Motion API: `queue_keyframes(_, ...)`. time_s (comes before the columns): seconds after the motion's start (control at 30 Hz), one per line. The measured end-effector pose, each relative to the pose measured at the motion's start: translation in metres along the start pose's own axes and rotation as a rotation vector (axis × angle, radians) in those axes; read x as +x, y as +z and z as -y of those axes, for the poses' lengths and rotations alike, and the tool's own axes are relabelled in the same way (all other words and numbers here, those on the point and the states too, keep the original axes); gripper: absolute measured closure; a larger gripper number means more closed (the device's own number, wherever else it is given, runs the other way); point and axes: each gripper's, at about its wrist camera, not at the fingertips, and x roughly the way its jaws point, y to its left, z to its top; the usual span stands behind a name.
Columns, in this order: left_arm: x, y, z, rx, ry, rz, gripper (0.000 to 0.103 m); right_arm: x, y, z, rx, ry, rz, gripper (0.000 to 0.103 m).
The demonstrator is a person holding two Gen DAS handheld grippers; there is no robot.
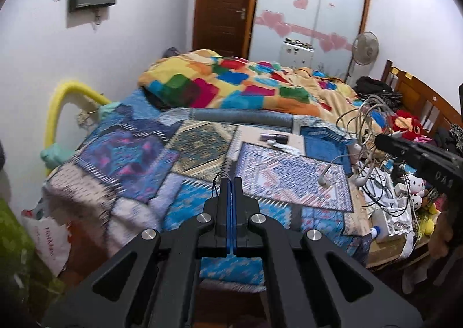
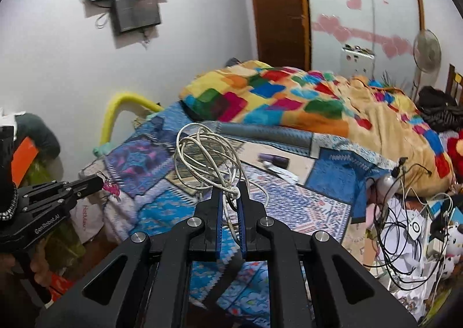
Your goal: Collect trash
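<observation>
The right gripper (image 2: 230,193) is clamping a tangle of white cable (image 2: 207,158), jaws nearly together around the strands, lifting it above the patchwork bedspread (image 2: 162,206). The left gripper (image 1: 230,183) is holding a small pink tag (image 2: 111,187) by its thread, jaws pressed fully together. Collection is judged partly done: a dark tube and white scraps (image 1: 276,141) are lying on the bedspread, and more cables and paper (image 2: 405,241) are crowding the bedside. A white bag (image 1: 47,238) is sitting beside the bed.
</observation>
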Motion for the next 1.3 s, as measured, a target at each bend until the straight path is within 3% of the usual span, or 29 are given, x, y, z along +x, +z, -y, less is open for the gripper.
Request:
queue_keyframes(0.27, -0.058, -0.041, -0.055, -0.064, 0.082, 0.006, 0.103, -0.014, -0.009, -0.061, -0.062, 0.064, -0.01, 0.095)
queue_keyframes(0.57, -0.093, -0.1, -0.118, -0.159, 0.164, -0.052, 0.103, -0.01, -0.035, -0.135, -0.124, 0.158, -0.061, 0.095)
queue_keyframes(0.93, -0.108, -0.176, -0.194, -0.319, 0.277, -0.152, 0.103, 0.035, -0.076, -0.226, -0.261, 0.265, -0.205, 0.095)
queue_keyframes(1.3, -0.102, -0.22, -0.243, -0.449, 0.346, -0.225, 0.103, 0.105, -0.125, -0.276, -0.309, 0.317, -0.406, 0.095)
